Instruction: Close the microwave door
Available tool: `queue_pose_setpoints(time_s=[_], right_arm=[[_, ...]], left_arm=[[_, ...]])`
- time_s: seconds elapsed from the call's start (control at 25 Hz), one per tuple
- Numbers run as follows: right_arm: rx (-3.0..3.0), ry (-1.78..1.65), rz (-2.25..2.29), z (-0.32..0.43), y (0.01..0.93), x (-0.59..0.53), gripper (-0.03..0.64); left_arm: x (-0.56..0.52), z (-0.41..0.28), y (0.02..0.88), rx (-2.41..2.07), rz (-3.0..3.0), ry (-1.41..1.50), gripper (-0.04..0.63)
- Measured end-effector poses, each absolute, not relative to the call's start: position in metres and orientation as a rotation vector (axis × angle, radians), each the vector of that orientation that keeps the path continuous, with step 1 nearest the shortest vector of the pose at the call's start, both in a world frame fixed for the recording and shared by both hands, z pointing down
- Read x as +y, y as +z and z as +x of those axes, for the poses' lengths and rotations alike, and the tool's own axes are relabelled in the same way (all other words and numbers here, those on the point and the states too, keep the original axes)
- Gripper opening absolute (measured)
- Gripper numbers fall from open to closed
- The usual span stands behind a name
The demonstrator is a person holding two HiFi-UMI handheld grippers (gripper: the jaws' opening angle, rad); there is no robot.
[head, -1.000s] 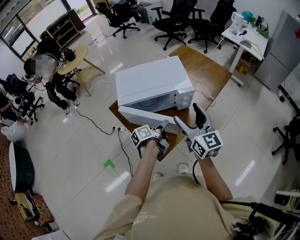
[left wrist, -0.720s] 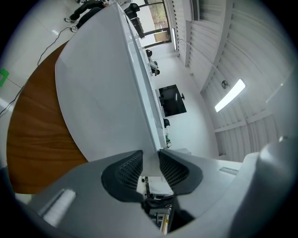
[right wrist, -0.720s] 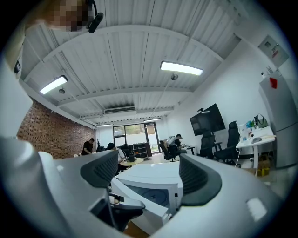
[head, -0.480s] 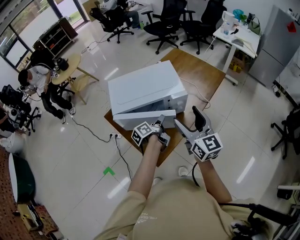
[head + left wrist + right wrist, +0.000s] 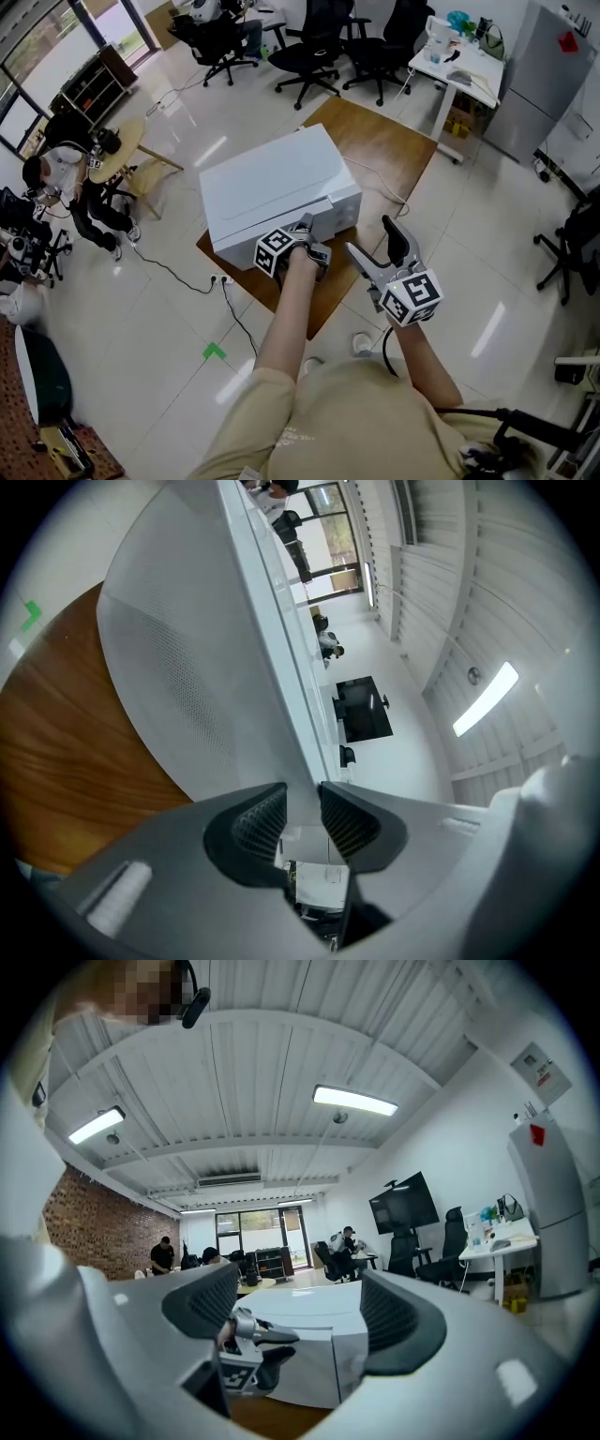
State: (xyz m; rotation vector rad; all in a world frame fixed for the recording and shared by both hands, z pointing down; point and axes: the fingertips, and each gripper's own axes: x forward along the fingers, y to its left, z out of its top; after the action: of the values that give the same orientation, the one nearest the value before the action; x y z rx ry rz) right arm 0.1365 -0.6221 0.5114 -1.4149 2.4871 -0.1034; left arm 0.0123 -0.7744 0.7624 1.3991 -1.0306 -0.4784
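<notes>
So the microwave sits on the brown wooden desk, roughly in the middle, and its door looks flush with the front, or close to it. I can't tell if it's latched. My left gripper is right up against the door face. Its fingers are pinched nearly together with nothing held between them, just the white door filling the view. My right gripper hangs near the desk's front edge, off the microwave, tilted a bit upward, fingers spread wide and empty. Office chairs stand behind on the tiled floor.
</notes>
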Motion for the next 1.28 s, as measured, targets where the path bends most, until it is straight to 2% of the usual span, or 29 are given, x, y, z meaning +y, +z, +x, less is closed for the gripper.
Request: queue_pose_setpoints(time_s=[0.4,0.52,0.56,0.6,0.64,0.92,1.12,1.28], right_arm=[[2.483,-0.136,-1.451,0.139,0.522,-0.628,0.397],[2.495,-0.125,-1.434,0.130,0.517,-0.620,0.397],[2.499,-0.119,-1.427,0.126,0.514,-0.615,0.397],[2.502,-0.112,-1.422,0.123,0.510,-0.610,0.397],[2.504,-0.105,-1.418,0.120,0.506,-0.606,0.397],[2.515,-0.129,-1.389,0.099,0.511,-0.603,0.397],[2.577,-0.112,-1.293,0.059,0.514,-0.598,0.397],[2.622,-0.095,-1.229,0.029,0.518,-0.592,0.397]], left_arm=[[-0.792,0.009,0.760,-1.038,1.436,-0.472,0.124],[-0.783,0.009,0.754,-1.090,1.602,-0.363,0.124],[-0.775,0.008,0.750,-1.136,1.702,-0.276,0.105],[-0.764,0.005,0.744,-1.180,1.808,-0.188,0.052],[-0.751,0.002,0.736,-1.206,1.908,-0.125,0.054],[-0.683,-0.048,0.669,-1.281,2.319,-0.063,0.168],[-0.641,-0.111,0.600,-1.569,2.507,-0.109,0.240],[-0.610,-0.139,0.580,-1.766,2.620,-0.027,0.282]])
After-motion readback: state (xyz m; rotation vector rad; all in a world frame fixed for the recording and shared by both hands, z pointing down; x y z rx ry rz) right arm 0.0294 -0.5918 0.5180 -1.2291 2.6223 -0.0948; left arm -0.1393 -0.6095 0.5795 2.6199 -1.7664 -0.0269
